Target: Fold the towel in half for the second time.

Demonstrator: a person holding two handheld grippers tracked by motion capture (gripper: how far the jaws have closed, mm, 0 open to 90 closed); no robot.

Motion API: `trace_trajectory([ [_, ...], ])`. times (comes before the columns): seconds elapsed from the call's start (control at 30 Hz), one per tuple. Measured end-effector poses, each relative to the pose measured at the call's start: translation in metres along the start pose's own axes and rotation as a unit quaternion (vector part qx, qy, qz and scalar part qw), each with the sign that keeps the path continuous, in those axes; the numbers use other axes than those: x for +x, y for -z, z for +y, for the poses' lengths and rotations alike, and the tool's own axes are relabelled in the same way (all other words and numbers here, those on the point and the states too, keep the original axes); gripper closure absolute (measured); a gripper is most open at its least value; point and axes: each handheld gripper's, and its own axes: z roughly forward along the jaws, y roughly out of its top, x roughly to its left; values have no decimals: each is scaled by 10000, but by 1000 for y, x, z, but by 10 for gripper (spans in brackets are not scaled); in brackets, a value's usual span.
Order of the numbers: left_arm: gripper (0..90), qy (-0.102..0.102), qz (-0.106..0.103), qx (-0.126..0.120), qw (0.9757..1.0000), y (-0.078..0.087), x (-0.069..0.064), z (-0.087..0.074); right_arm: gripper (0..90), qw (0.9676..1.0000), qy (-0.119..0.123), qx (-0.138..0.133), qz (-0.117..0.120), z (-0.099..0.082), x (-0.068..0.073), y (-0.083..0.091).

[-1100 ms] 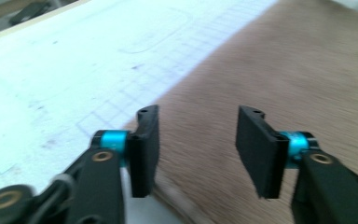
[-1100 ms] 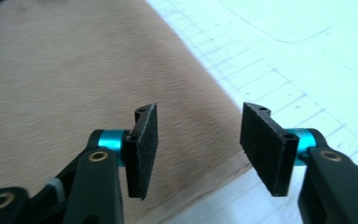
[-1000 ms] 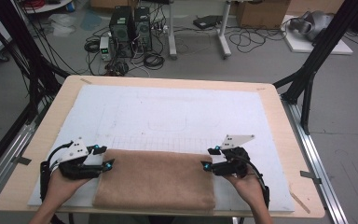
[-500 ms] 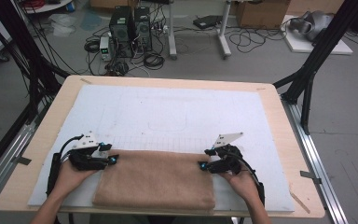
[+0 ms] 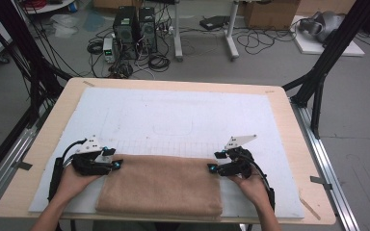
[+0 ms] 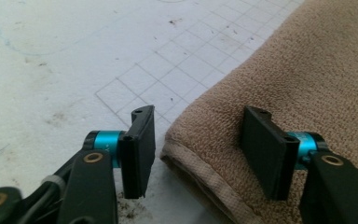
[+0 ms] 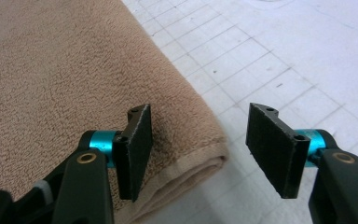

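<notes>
Towel: a folded tan terry-cloth towel [image 5: 161, 185] lies flat on the near part of the white gridded mat [image 5: 183, 120], its long side running left to right between the two hands.
Mat: it covers most of the pale wooden bench [image 5: 289, 120]; faint pen lines and small dark specks mark it.
Left hand-held gripper [image 5: 117, 165]: at the towel's far left corner, jaws spread wide with nothing between them pinched. In the left gripper view [image 6: 198, 151] one jaw stands over the bare mat, the other over the cloth, and the hemmed corner lies in the gap.
Right hand-held gripper [image 5: 213, 168]: at the towel's far right corner, jaws likewise wide apart and gripping nothing. In the right gripper view [image 7: 198, 149] one jaw is over the cloth, the other over the mat, straddling the folded edge.
Floor: computer towers [image 5: 135, 24] and loose cables beyond the bench.
</notes>
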Motion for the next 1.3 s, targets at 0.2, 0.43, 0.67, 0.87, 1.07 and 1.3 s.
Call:
trace_trajectory([
  [0.2,513,37,-56,50,10000,-3,-2,-1,508,9994,-101,259,220,0,-1,-10],
  [0.43,639,194,-83,-147,9997,-3,-4,-7,709,9989,-230,159,374,-4,4,-9],
  [0.67,768,34,65,-134,9999,3,-11,-3,774,9995,95,105,275,0,9,-4],
  [0.87,781,-10,267,-373,9989,10,-11,5,779,9995,277,3,123,15,11,9],
  [1.07,782,-49,559,-576,9968,15,-5,27,779,9985,504,-110,-172,39,7,18],
  [1.3,780,-94,844,-692,9940,8,16,67,778,9971,530,-109,-533,72,-17,22],
])
